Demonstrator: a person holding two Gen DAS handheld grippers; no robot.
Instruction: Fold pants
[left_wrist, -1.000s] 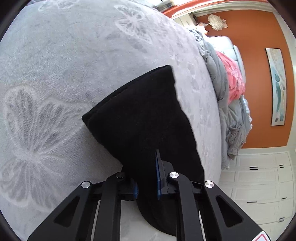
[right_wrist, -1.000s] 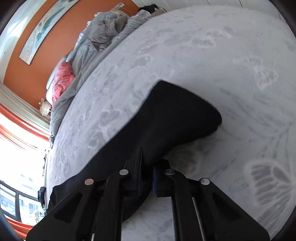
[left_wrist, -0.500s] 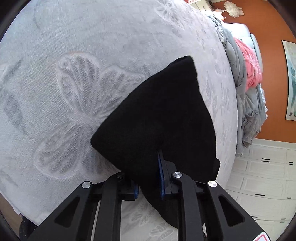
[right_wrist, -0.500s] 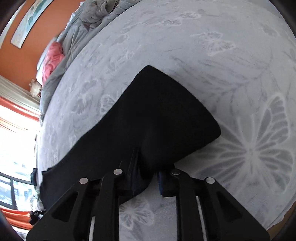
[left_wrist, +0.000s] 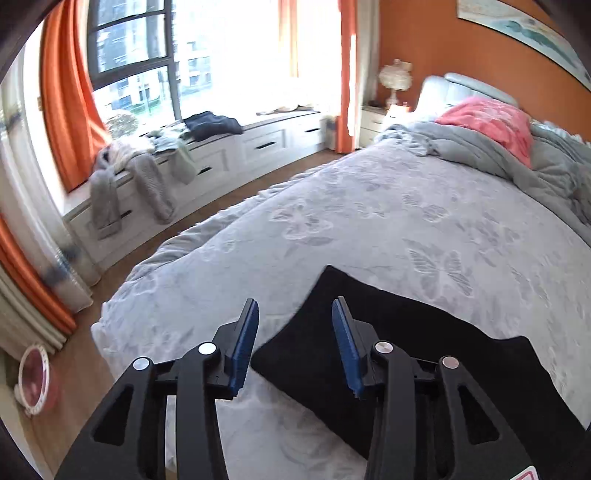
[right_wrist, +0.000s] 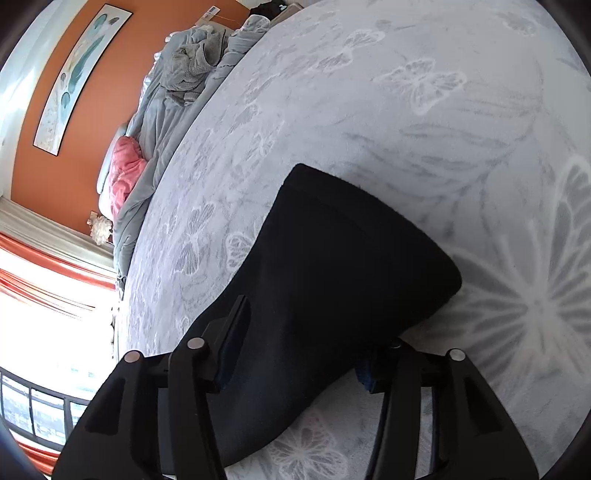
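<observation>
The black pants (left_wrist: 413, 354) lie folded flat on the grey butterfly-print bed cover (left_wrist: 388, 229). My left gripper (left_wrist: 295, 317) is open and empty, raised above the left corner of the pants. In the right wrist view the pants (right_wrist: 343, 266) lie as a dark slab between the spread fingers. My right gripper (right_wrist: 306, 343) is open, its jaws either side of the cloth without pinching it; the right fingertip is partly hidden by the pants.
A rumpled grey duvet (left_wrist: 517, 155) and a pink pillow (left_wrist: 491, 122) lie at the head of the bed. A window bench (left_wrist: 207, 147) with loose clothes stands beyond the bed's left edge. A small round fan (left_wrist: 33, 380) sits on the wood floor.
Both grippers have let go of the pants and opened. The left gripper has lifted and tipped up toward the window. The pants have settled flat on the bed.
</observation>
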